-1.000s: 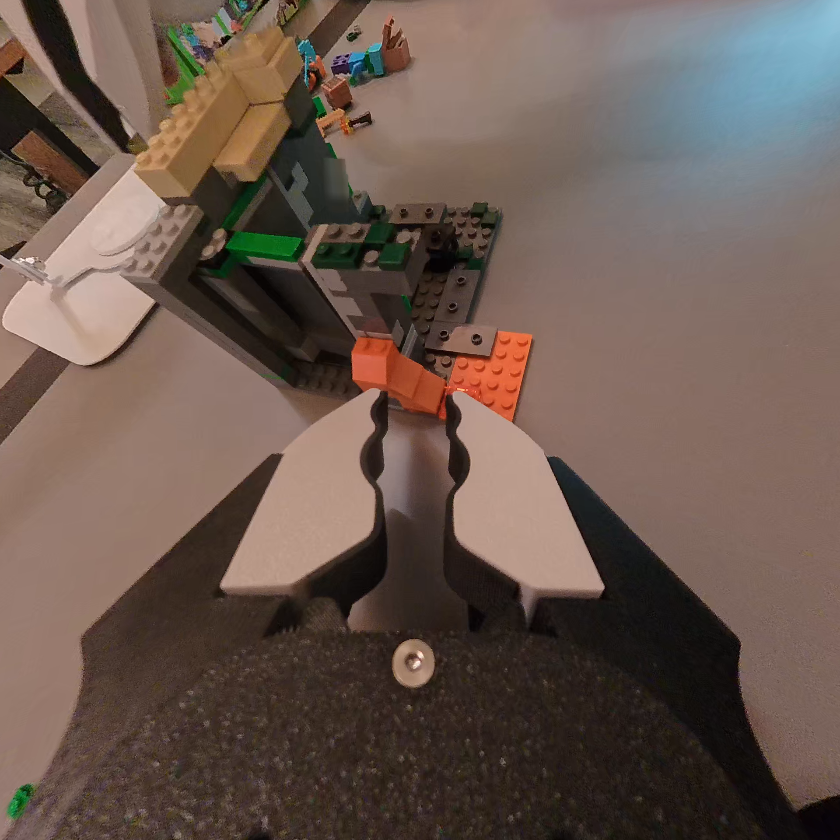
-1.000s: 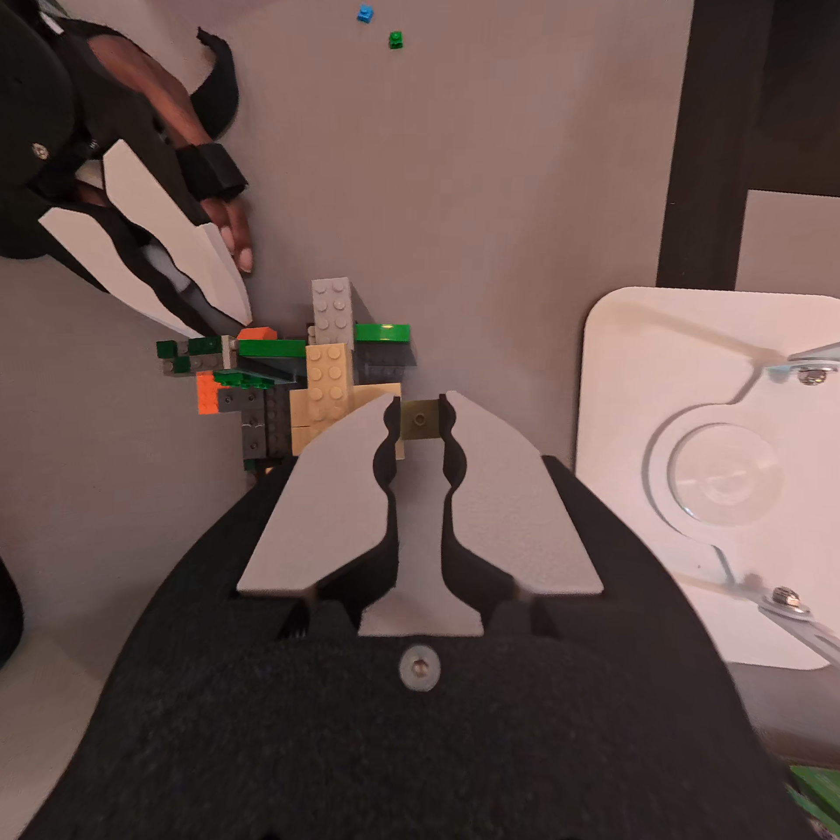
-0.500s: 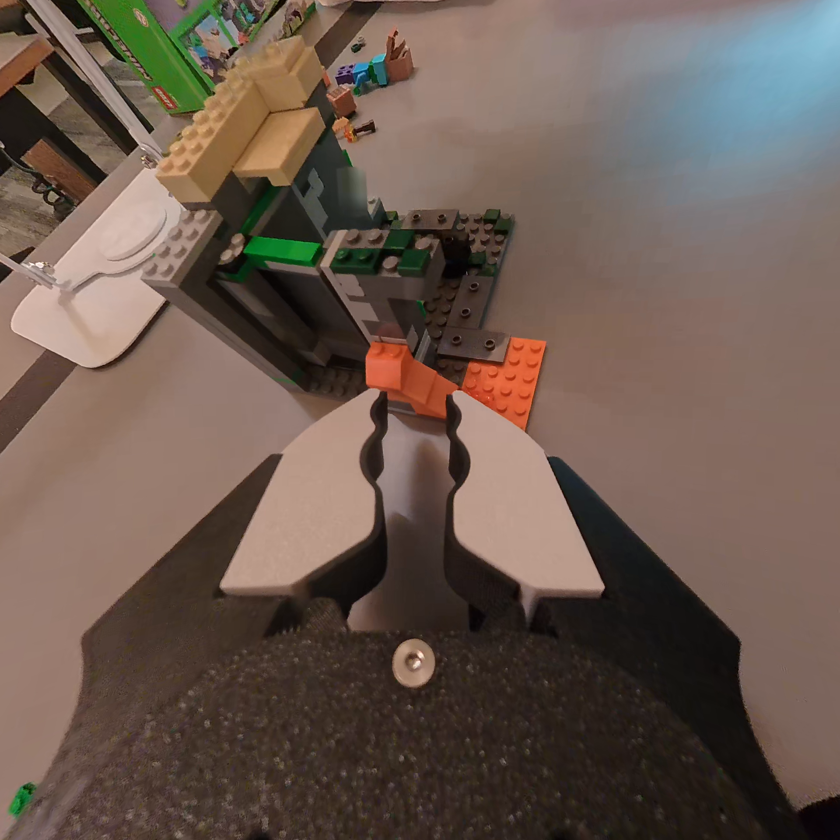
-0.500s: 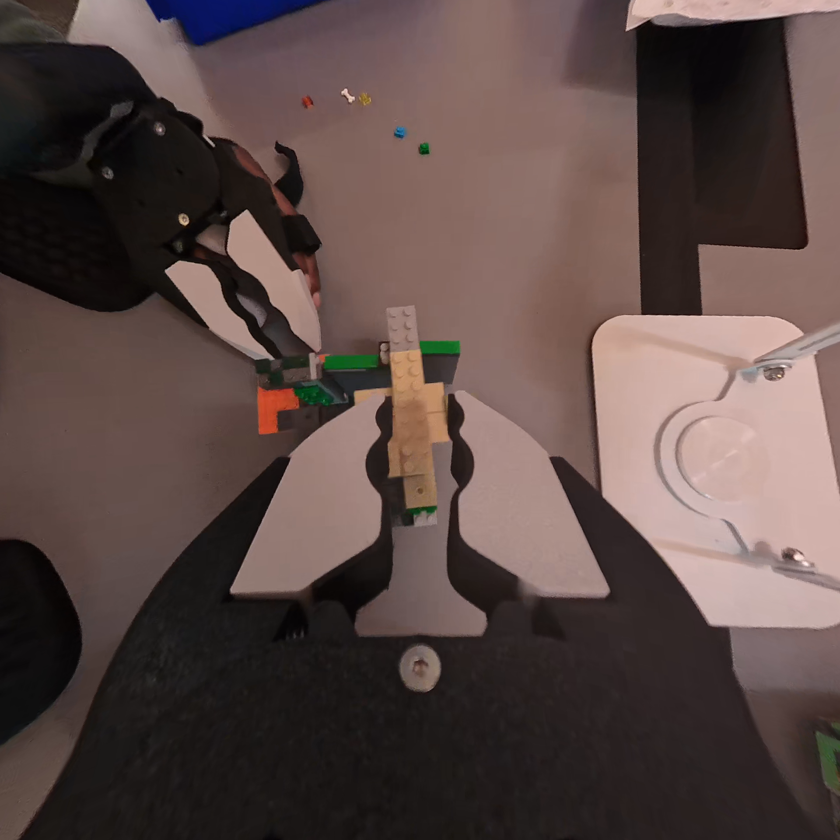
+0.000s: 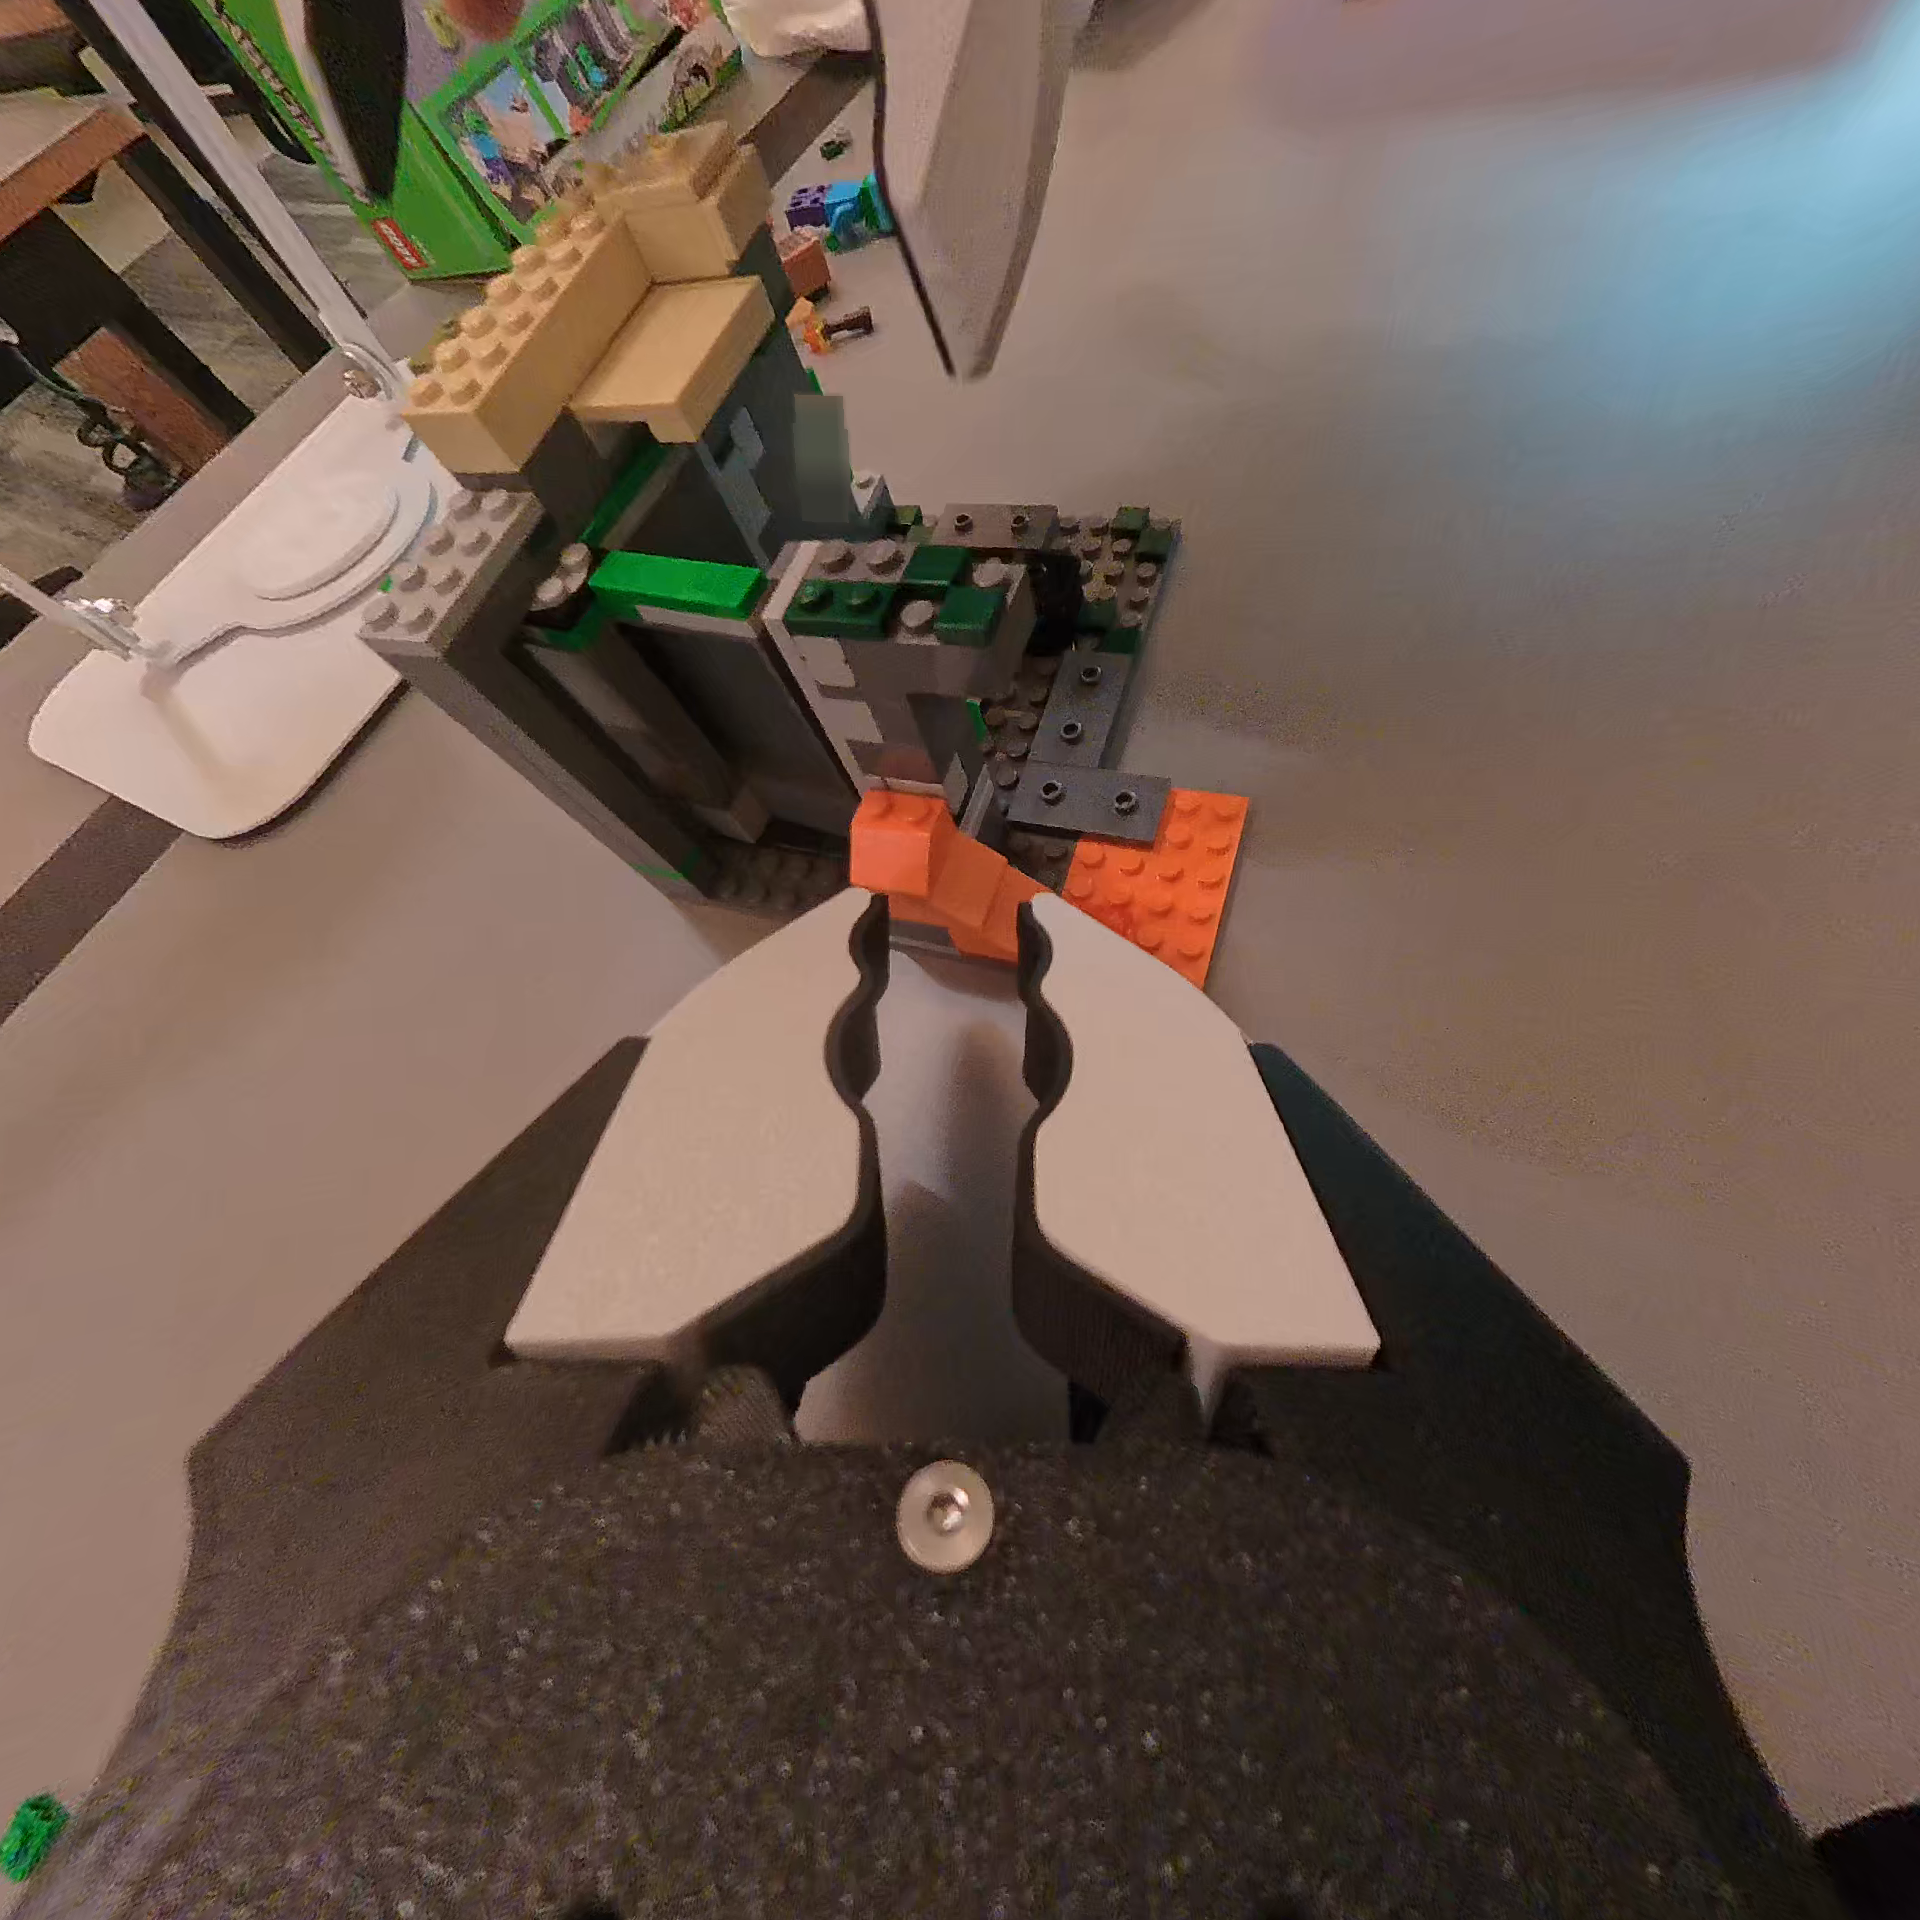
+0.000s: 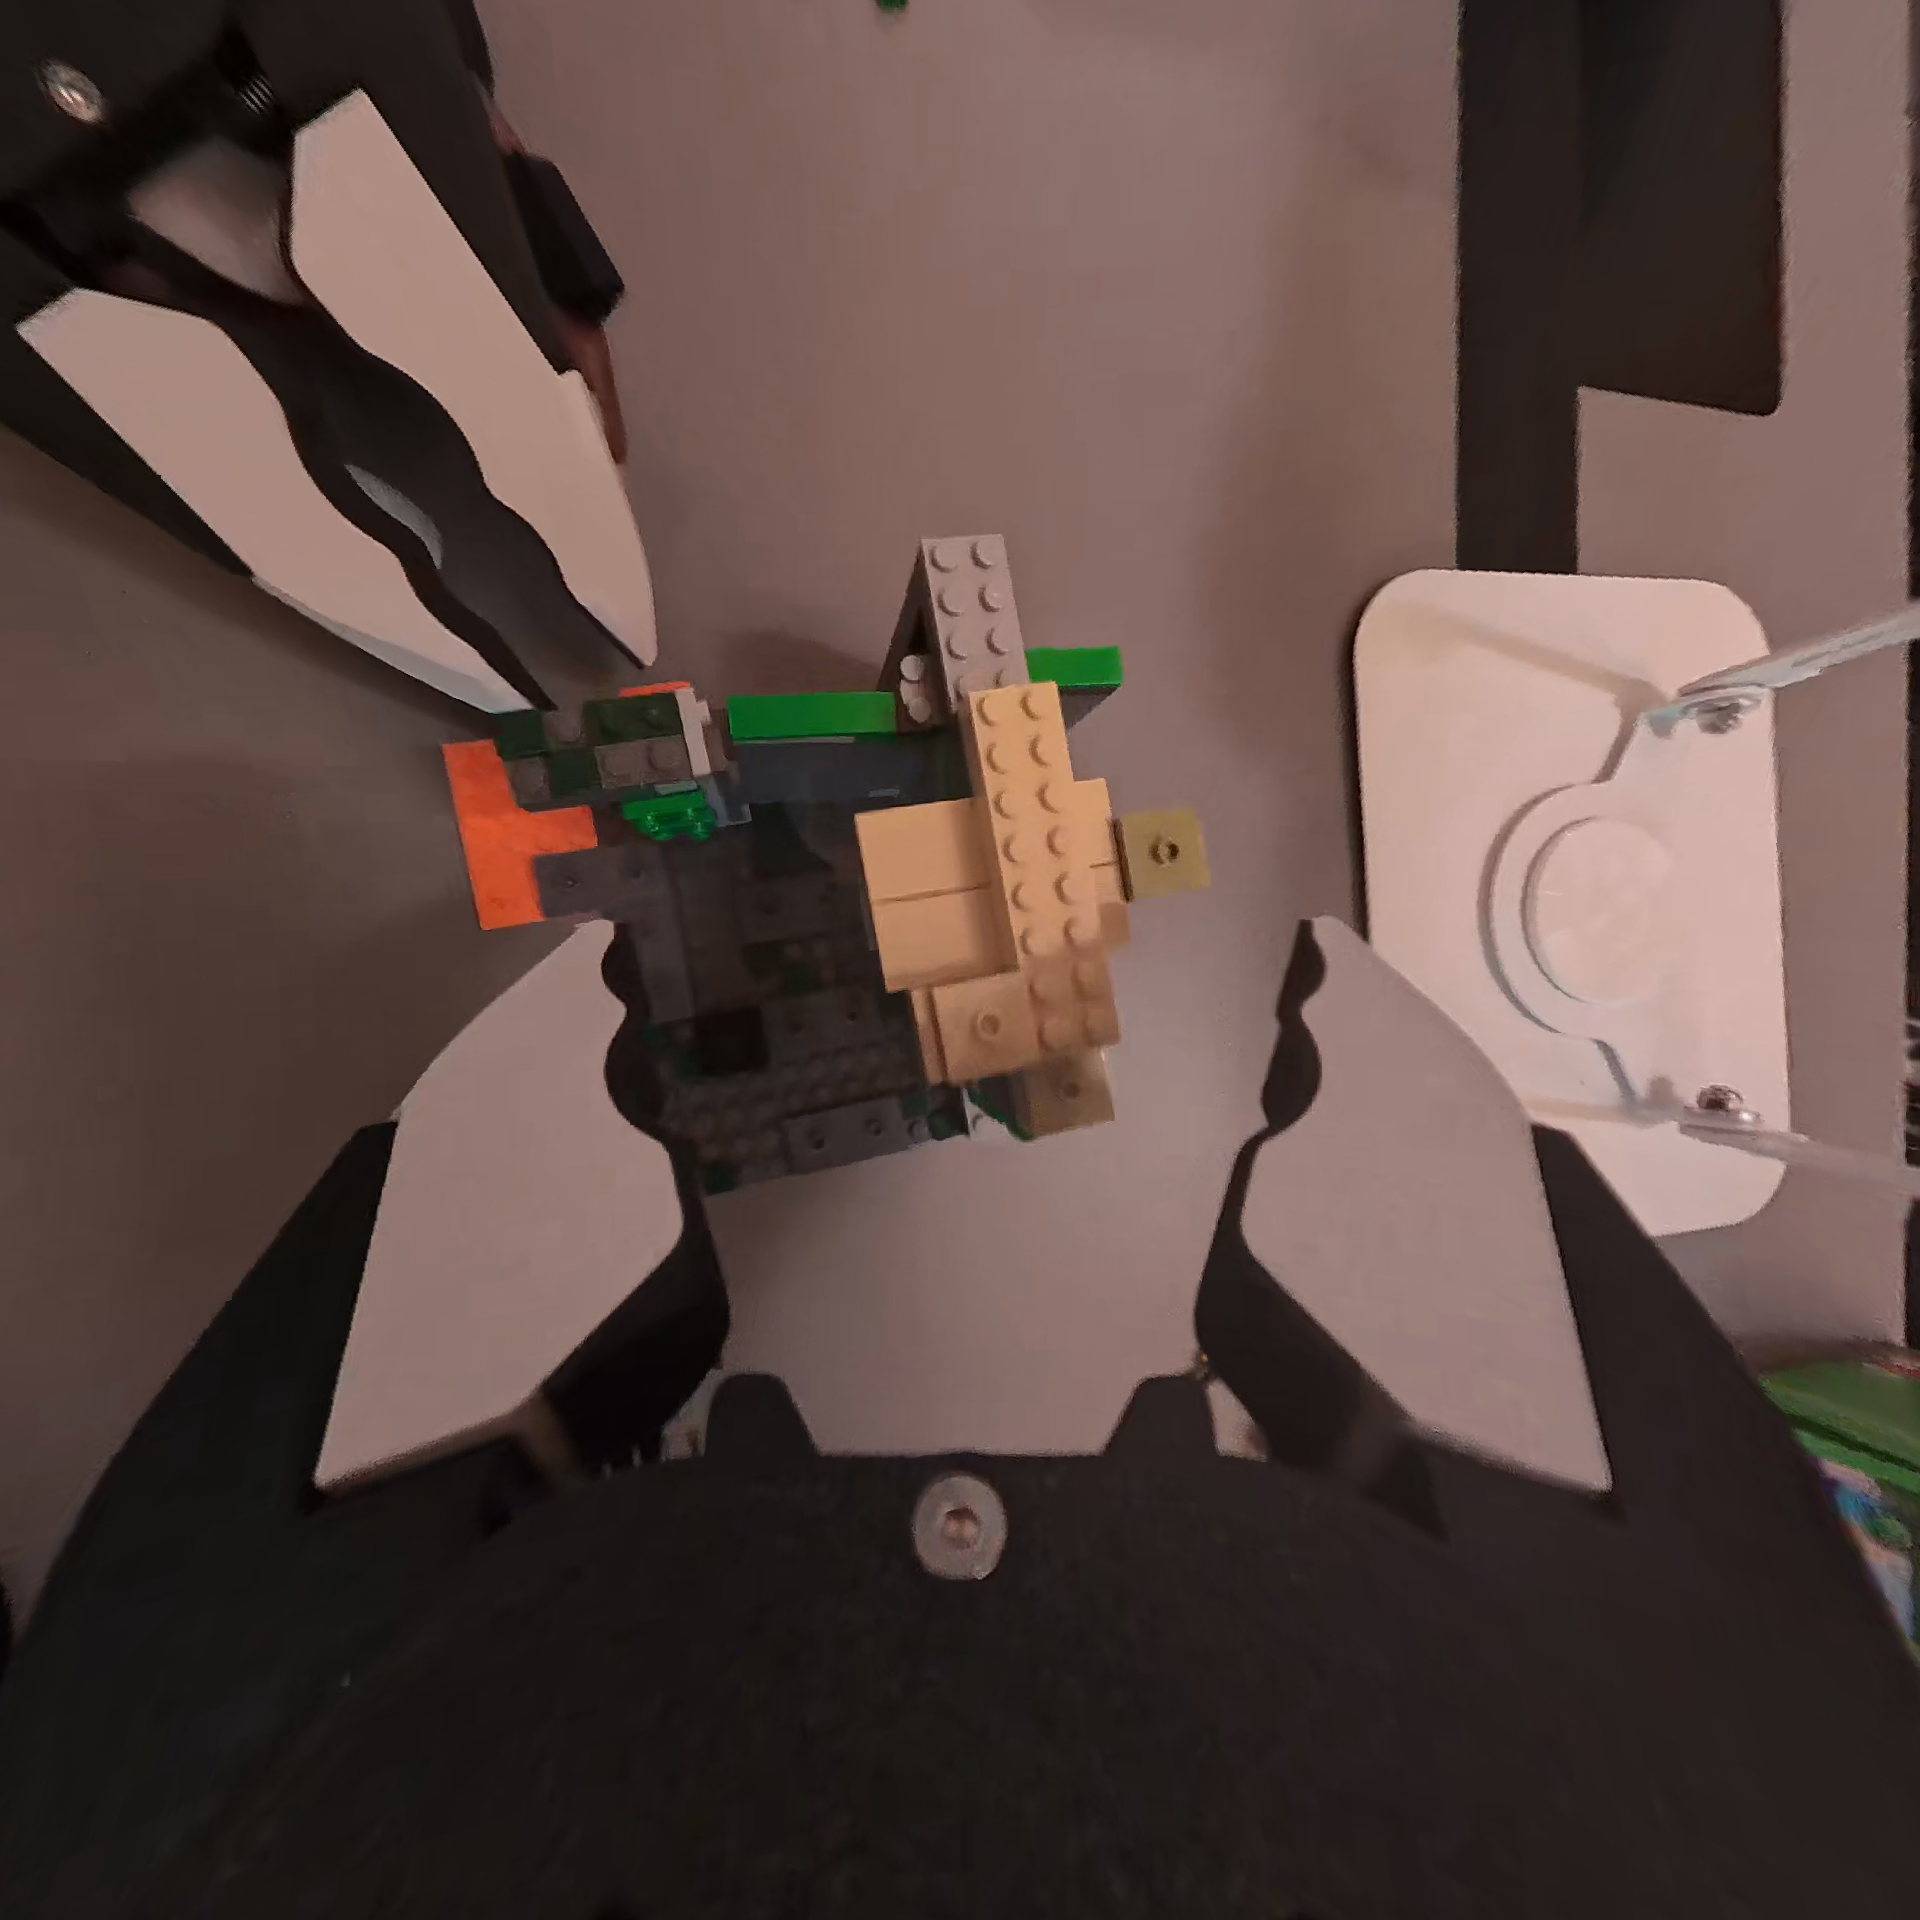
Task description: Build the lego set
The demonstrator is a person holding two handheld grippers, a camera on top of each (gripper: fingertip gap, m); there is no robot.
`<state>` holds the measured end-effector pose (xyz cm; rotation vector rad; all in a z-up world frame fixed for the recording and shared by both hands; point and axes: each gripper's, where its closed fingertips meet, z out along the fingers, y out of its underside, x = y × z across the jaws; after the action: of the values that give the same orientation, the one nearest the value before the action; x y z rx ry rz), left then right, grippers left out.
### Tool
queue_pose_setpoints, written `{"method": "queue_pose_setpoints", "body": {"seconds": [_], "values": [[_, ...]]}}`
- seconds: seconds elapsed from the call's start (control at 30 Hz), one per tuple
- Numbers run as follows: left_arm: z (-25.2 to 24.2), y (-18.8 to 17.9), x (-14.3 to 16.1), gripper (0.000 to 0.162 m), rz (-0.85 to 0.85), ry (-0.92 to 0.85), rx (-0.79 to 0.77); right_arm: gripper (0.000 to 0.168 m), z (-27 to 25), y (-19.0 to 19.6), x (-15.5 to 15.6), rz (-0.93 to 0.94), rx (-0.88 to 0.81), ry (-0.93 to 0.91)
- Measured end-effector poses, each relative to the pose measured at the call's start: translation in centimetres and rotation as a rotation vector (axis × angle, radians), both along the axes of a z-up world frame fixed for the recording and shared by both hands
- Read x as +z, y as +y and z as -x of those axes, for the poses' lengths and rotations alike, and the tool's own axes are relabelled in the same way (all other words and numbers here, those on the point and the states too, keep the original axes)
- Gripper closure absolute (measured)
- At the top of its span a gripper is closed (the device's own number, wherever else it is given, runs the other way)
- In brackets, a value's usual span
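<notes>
A plain grey worktop (image 5: 1507, 831) fills both views, with a white stand base (image 6: 1569, 894) on it at the right of the right wrist view and at the left edge of the left wrist view. A green set box (image 5: 499, 135) stands at the upper left of the left wrist view, and a few loose small pieces (image 5: 831, 208) lie behind the build.

The lego build (image 6: 831, 883) sits at the centre of the right wrist view, seen from above: dark grey walls, green plates, a tan studded roof section (image 6: 1029, 873) and an orange plate (image 6: 499, 842) at its left corner.

The left gripper (image 5: 951, 914) is low on the worktop, its fingers a narrow gap apart with an orange brick piece (image 5: 935, 873) at the build's near corner between the tips; whether they press on it cannot be told. In the right wrist view this gripper (image 6: 582, 665) enters from the upper left, tips at the build's edge.

The right gripper (image 6: 951, 940) hovers above the build, fingers spread wide, clear of the bricks. One of its fingers (image 5: 956, 177) shows, blurred, at the top of the left wrist view.
</notes>
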<state>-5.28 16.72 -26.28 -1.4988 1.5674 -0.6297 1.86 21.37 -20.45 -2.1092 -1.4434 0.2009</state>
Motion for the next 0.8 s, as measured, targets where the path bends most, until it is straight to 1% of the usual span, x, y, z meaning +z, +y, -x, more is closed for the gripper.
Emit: {"method": "queue_pose_setpoints", "body": {"seconds": [0.17,0.23,0.3,0.43,0.53,0.67,0.73,0.8], "values": [[0.2,0.0,0.3,0.139,0.007,-0.018,0.002,0.055,0.4,0.2,-2.0,0.115,0.053,-0.092],[0.3,0.1,0.3,0.139,0.007,-0.019,0.005,0.059,0.6,0.0,-1.9,0.135,0.077,-0.082],[0.3,0.1,0.3,0.139,0.008,-0.017,0.005,0.072,0.6,-0.2,-1.3,0.147,0.085,-0.054],[0.3,0.0,0.0,0.139,0.003,-0.001,0.001,0.080,0.3,-0.6,-0.8,0.147,0.084,-0.036],[0.3,-0.1,0.0,0.139,-0.010,0.004,-0.003,0.077,0.0,-0.3,-0.2,0.097,0.047,-0.022],[0.3,0.1,0.3,0.139,-0.010,-0.021,0.007,0.077,-0.4,-0.9,1.5,-0.011,-0.039,0.056],[0.4,0.0,0.8,0.138,0.012,-0.054,0.003,0.080,-0.9,-1.9,1.9,-0.063,-0.107,0.109],[0.4,0.3,1.7,0.137,0.047,-0.108,0.016,0.081,-0.9,-3.8,1.5,-0.083,-0.157,0.177]]}}
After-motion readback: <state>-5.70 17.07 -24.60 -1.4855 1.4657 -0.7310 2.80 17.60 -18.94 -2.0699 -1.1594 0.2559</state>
